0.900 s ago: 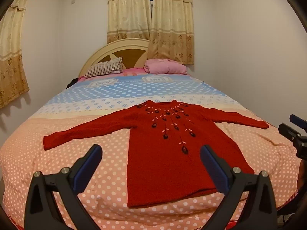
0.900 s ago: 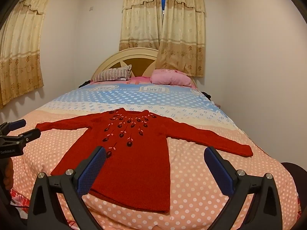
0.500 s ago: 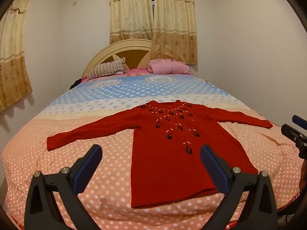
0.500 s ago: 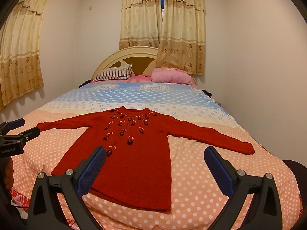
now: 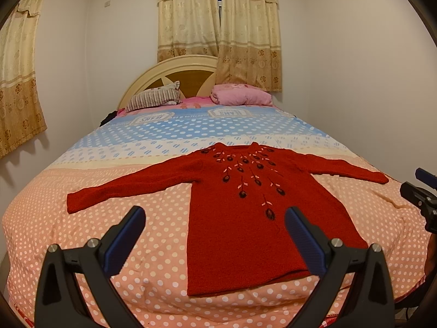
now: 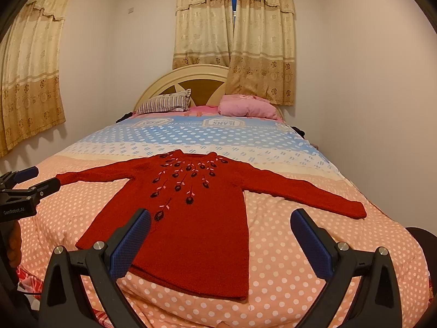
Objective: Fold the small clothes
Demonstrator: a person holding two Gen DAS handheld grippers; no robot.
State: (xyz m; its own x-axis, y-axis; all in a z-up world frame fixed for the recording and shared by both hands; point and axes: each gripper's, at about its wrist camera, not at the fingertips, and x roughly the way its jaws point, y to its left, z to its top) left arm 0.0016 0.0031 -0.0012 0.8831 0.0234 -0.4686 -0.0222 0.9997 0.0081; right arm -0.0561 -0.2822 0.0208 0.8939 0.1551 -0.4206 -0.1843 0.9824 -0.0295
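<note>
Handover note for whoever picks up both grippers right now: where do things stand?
Left gripper: open, empty, hovering over the near bed edge.
Right gripper: open, empty, alongside it.
Red knitted sweater with dark embroidered flowers: flat, front up, on the polka-dot bedspread, both sleeves spread out, hem nearest.
Done: garment laid out.
Left: every fold; probably sleeves first.

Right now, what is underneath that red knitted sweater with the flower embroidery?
The red knitted sweater lies flat, sleeves spread, on the pink polka-dot bedspread, which shows all around it. Whatever sits directly beneath the sweater's body is covered, so nothing more can be seen there.
</note>
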